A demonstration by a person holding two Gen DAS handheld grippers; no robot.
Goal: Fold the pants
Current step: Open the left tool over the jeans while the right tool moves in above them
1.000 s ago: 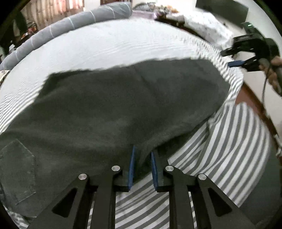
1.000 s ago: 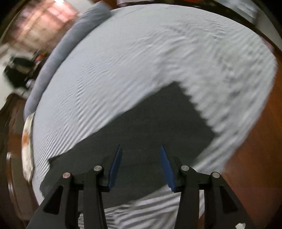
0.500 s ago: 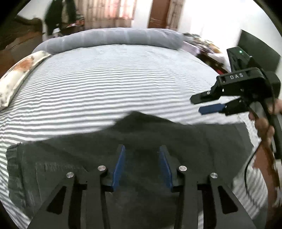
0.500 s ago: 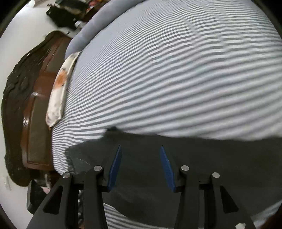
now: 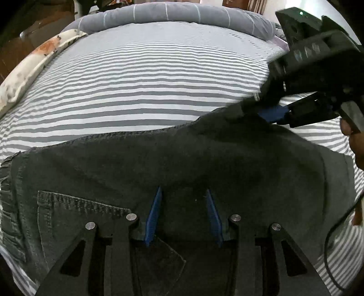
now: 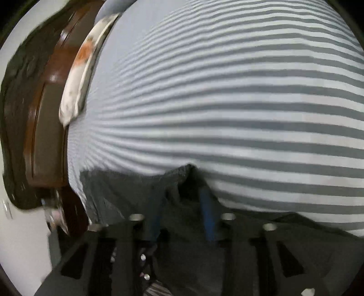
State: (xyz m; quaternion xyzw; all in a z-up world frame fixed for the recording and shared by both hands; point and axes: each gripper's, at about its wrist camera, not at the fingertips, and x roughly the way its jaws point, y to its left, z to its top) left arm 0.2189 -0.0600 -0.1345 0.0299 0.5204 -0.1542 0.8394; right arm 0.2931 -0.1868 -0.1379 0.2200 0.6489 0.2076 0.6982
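Note:
Dark grey pants (image 5: 204,159) lie spread across the striped bed sheet (image 5: 147,79), a back pocket (image 5: 79,209) facing up at the near left. My left gripper (image 5: 183,193) hovers open over the middle of the pants, nothing pinched between its blue pads. At the far right edge of the pants, my right gripper (image 5: 252,109) is closing its jaws on a fold that it pulls up into a peak. The right wrist view is blurred; there the gripper (image 6: 182,195) has bunched pants fabric (image 6: 127,189) between its fingers.
A grey bolster (image 5: 170,13) runs along the far side of the bed. A floral pillow (image 5: 29,68) (image 6: 79,68) lies at the left by the dark wooden headboard (image 6: 38,113). A person's hand (image 5: 355,136) holds the right gripper.
The left gripper let go of the pants edge, opened and moved over the pants' middle. The right gripper swung across to the far edge and its jaws came in on a fold.

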